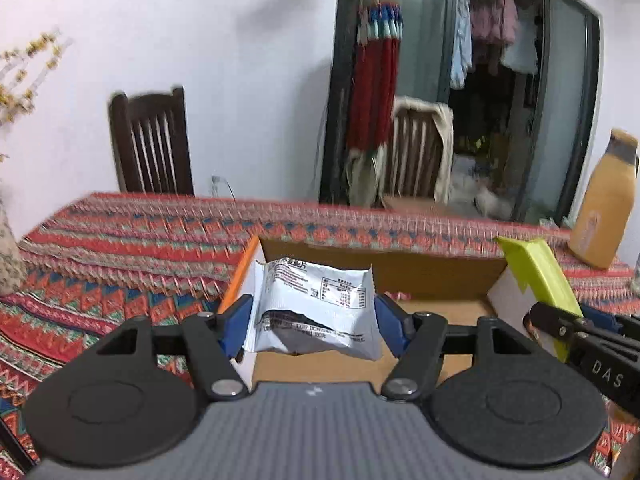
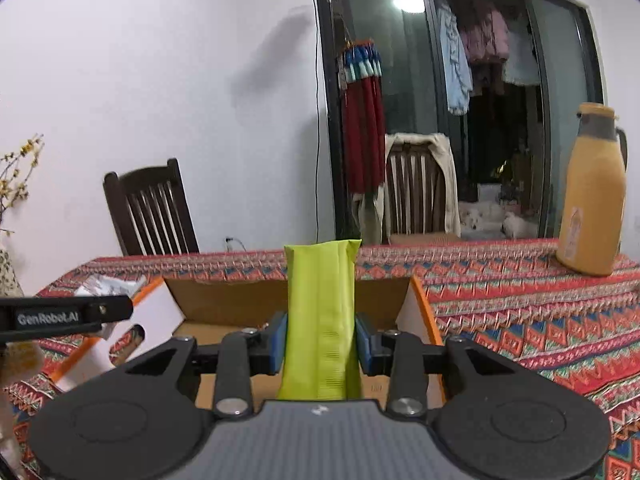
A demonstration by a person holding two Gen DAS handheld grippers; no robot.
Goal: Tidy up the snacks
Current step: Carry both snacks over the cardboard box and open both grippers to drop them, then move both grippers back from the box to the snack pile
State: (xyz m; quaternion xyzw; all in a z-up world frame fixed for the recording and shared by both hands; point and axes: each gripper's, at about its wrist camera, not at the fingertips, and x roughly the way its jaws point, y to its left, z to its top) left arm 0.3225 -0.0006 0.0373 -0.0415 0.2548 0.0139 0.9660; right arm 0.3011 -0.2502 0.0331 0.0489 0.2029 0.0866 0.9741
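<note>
Carrying snacks boxward, the left gripper clamps a white packet half-wide; the right gripper pinches a green packet narrowly; the cardboard box waits at twelve o'clock.

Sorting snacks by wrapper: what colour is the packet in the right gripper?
Plain yellow-green packet, clearest in the right wrist view.

White snack packet, lime-green pack — red zigzag tablecloth
</note>
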